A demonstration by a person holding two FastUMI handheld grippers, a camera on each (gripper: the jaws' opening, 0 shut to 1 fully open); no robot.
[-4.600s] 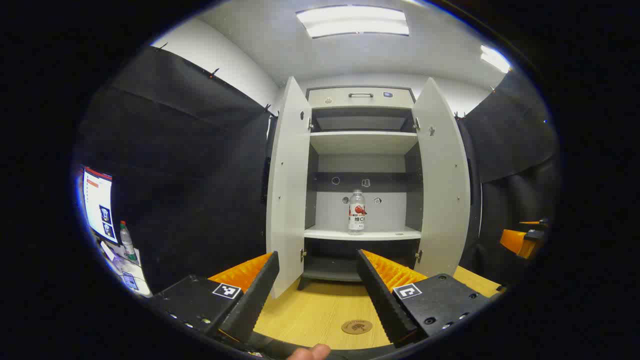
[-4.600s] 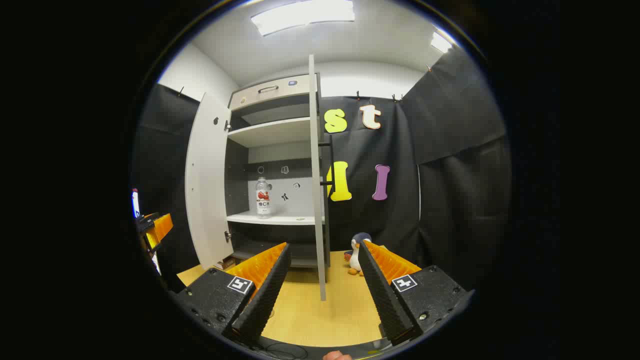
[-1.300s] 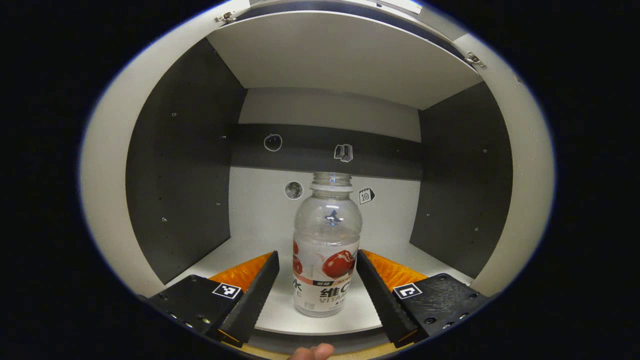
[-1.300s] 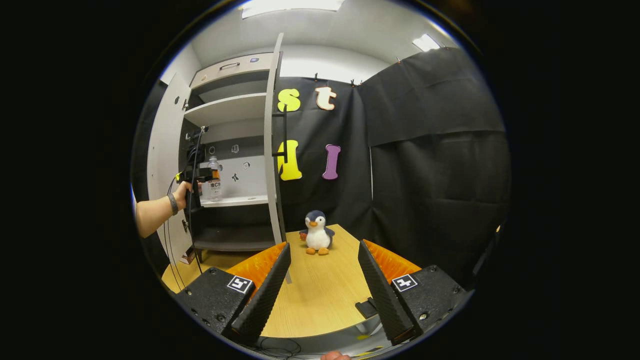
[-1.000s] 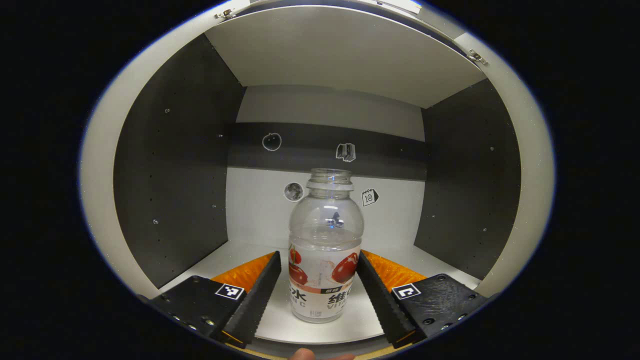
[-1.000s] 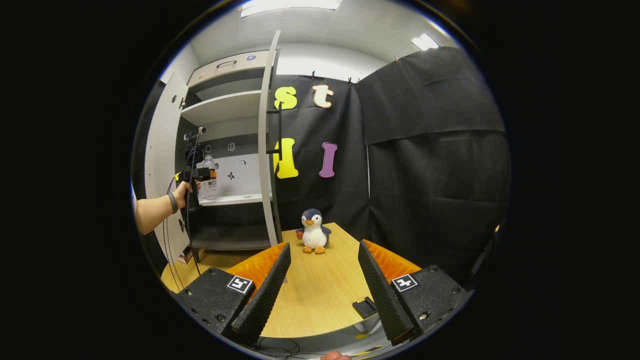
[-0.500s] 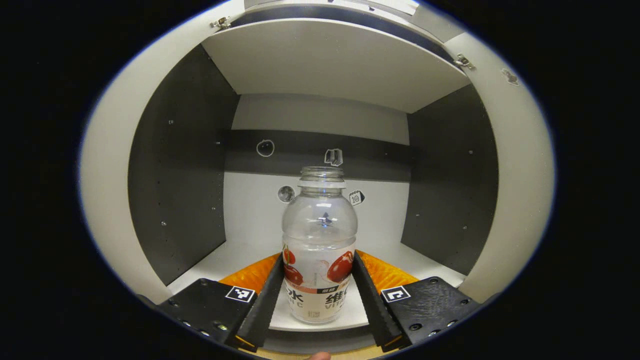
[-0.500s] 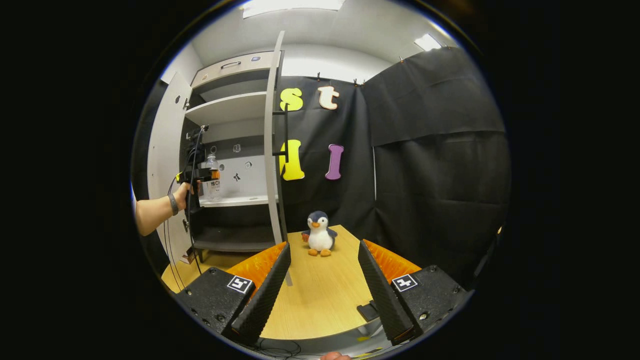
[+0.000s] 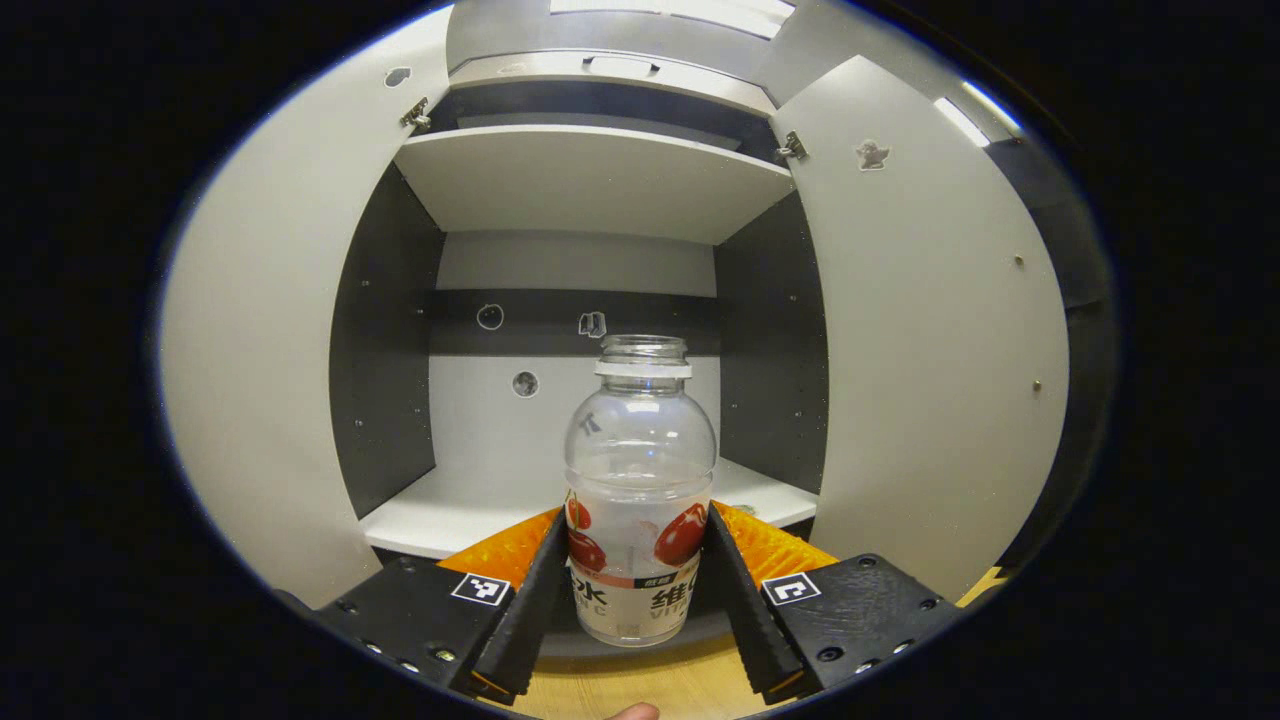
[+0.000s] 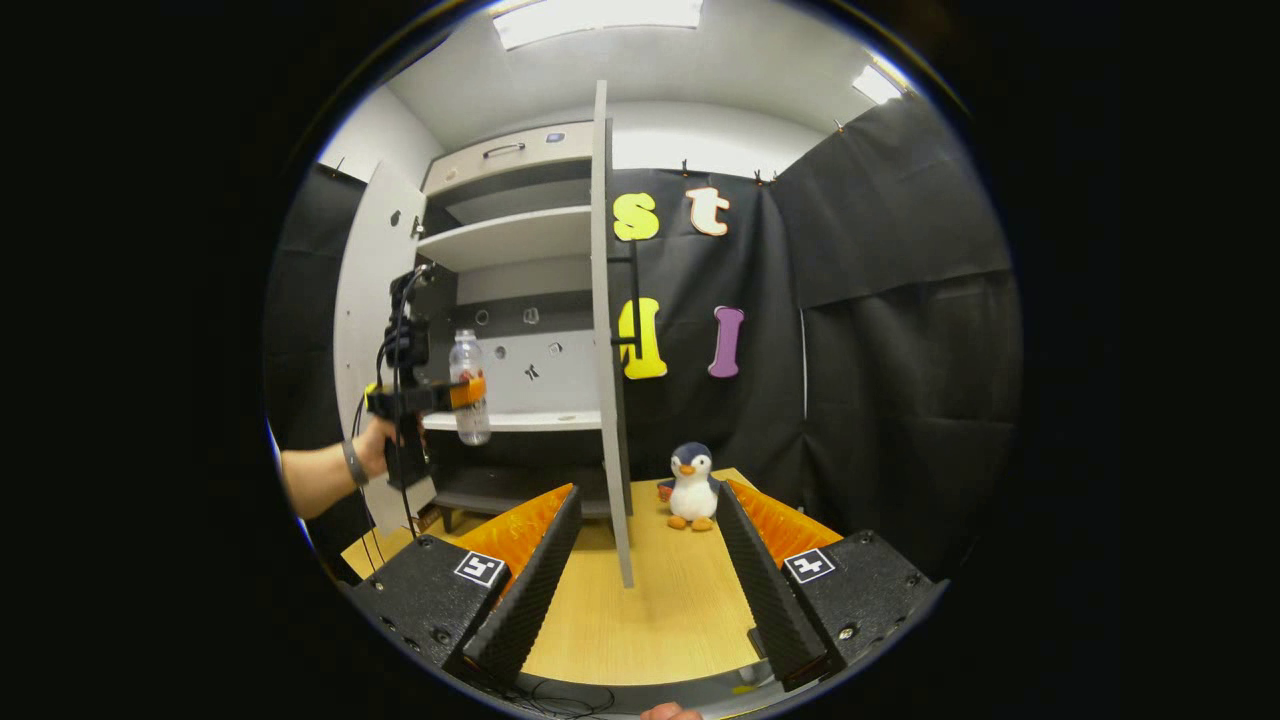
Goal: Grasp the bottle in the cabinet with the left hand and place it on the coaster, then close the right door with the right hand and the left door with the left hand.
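A clear uncapped bottle (image 9: 640,450) with a red-fruit label stands upright between the fingers of my left gripper (image 9: 634,515), which is shut on its lower half. It hangs in front of the cabinet's white middle shelf (image 9: 440,515), clear of it. In the right gripper view the bottle (image 10: 463,355) sits in the left gripper (image 10: 470,391), held by a hand (image 10: 375,445) just outside the open cabinet. Both doors stand open: the left door (image 9: 260,350) and the right door (image 9: 930,340), the right door (image 10: 605,330) being edge-on. My right gripper (image 10: 647,490) is open above the wooden table (image 10: 650,610).
A plush penguin (image 10: 688,487) stands on the table just right of the right door's edge. A closed drawer (image 10: 505,152) tops the cabinet, with a dark lower shelf (image 10: 500,490) beneath. Black cloth walls close the booth on the right.
My left gripper closed on the bottle, then drew back out of the cabinet with it, lifting it off the shelf. My right gripper stayed open and turned slightly towards the cabinet.
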